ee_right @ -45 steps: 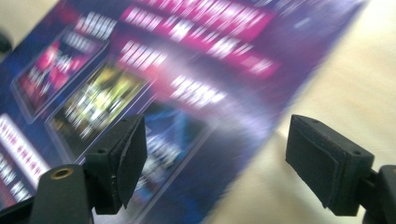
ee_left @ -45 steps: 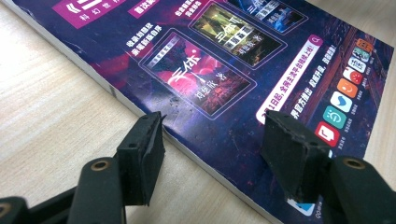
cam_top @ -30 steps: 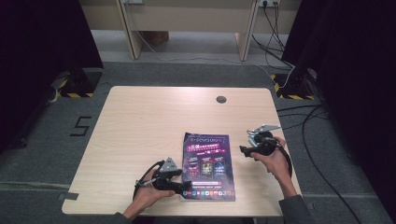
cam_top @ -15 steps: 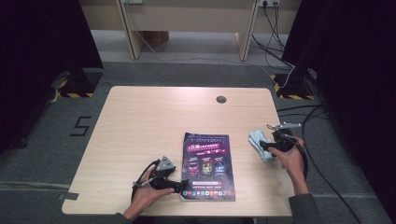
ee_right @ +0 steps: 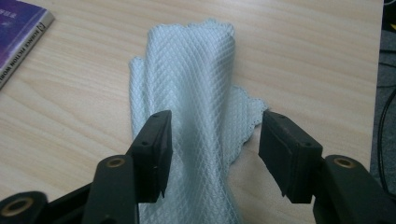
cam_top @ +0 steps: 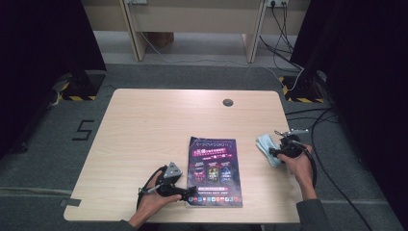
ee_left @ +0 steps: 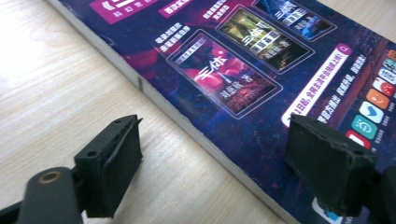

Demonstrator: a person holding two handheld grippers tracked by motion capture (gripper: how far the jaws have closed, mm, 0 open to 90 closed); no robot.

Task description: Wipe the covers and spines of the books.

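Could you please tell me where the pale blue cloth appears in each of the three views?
High view: cloth right of the book, at the right gripper.
Left gripper view: not in it.
Right gripper view: cloth centre, running between the jaws.
Shared landmark: the book.

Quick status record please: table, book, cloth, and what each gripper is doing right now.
table: light wood, a round port near the far edge
book: lies flat, closed, dark purple cover up, near the front edge
cloth: pale blue, folded, flat on the table right of the book
left gripper: at the book's near left corner, jaws just opened, astride the book's edge, no grip
right gripper: over the cloth, jaws just closing, fingers astride the fold, not yet pressing
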